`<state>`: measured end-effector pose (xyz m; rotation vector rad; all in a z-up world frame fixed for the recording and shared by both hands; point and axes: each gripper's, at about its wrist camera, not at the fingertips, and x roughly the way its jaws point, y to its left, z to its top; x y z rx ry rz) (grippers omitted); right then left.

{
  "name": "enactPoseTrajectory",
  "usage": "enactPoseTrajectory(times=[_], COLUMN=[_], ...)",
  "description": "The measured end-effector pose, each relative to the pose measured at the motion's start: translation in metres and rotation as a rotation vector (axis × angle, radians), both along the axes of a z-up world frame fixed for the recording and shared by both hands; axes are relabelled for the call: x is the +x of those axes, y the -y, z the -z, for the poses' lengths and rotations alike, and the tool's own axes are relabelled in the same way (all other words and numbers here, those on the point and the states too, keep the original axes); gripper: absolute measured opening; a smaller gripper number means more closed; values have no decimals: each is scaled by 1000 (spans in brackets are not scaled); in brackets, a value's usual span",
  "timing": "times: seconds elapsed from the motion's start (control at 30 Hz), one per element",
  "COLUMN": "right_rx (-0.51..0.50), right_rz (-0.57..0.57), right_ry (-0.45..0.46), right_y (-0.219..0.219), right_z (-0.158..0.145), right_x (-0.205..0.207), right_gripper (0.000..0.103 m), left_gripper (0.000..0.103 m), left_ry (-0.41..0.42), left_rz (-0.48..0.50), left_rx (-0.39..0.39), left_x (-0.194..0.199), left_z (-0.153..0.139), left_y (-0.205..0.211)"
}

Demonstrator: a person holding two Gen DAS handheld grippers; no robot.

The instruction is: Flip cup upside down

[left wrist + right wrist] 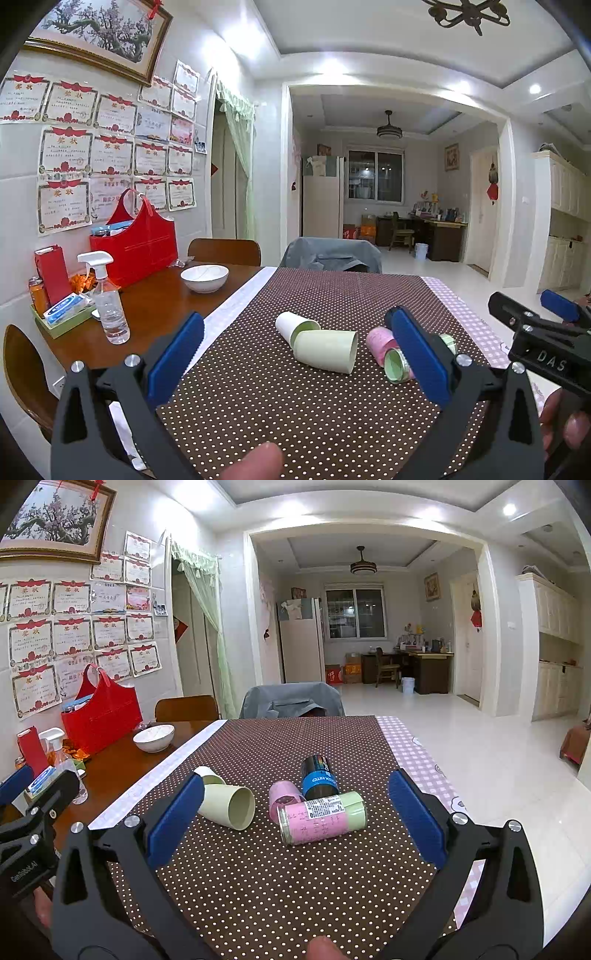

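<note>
Several cups lie on their sides on the brown dotted cloth (258, 406). A pale green cup (327, 350) lies nearest, mouth to the right, with a white cup (291, 325) behind it. It also shows in the right wrist view (231, 806). A pink cup (282, 797), a pink-and-green labelled cup (321, 816) and a black-and-blue cup (318, 777) lie together to the right. My left gripper (295, 354) is open, above the cloth just short of the green cup. My right gripper (295, 816) is open, short of the labelled cup.
A white bowl (204, 277), a spray bottle (109, 299), a red bag (135, 240) and a green tray (62, 321) of items stand on the wooden table at left. Chairs (332, 254) stand at the far edge. A pink checked cloth (417, 753) covers the right side.
</note>
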<state>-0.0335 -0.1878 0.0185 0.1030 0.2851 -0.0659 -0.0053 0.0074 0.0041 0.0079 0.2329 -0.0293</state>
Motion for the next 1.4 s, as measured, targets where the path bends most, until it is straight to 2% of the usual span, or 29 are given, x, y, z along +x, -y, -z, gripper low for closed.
enactPoseTrajectory(times=[1.4], right_rx=[-7], right_rz=[-3], right_ry=[1], right_y=[0], right_z=[-1], right_x=[-4], right_gripper=[97], left_gripper=[99], left_ry=[-46], left_rz=[25], left_rx=[5], left_x=[3], left_z=[5], left_y=[3])
